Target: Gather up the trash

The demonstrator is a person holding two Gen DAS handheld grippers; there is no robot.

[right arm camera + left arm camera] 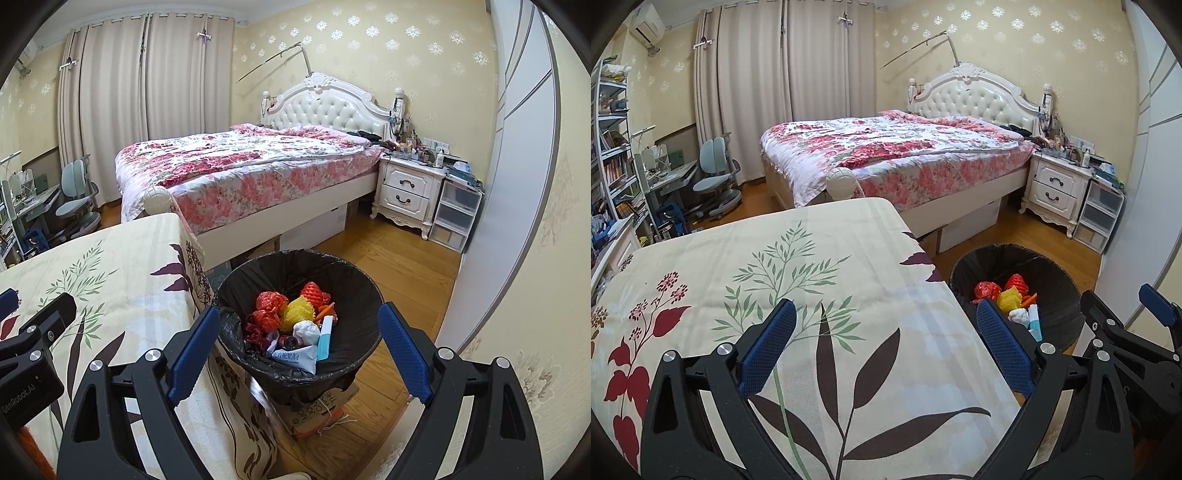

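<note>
Just beside the right edge of the table (110, 266) stands the bin (295, 373), set on a box (325, 410) on the floor, with trash (295, 321) in it; behind both lies the bed (240, 166), with the nightstand (406, 192) to its right by the wall.

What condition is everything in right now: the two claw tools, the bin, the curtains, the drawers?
Left gripper: open, holding nothing, over the leaf-print tablecloth.
Right gripper: open, holding nothing, above the bin.
Round bin with black liner: uncovered, partly filled with red, yellow and white rubbish.
Beige curtains: drawn shut.
White bedside cabinet drawers: both shut.
Bed with floral quilt: made.
</note>
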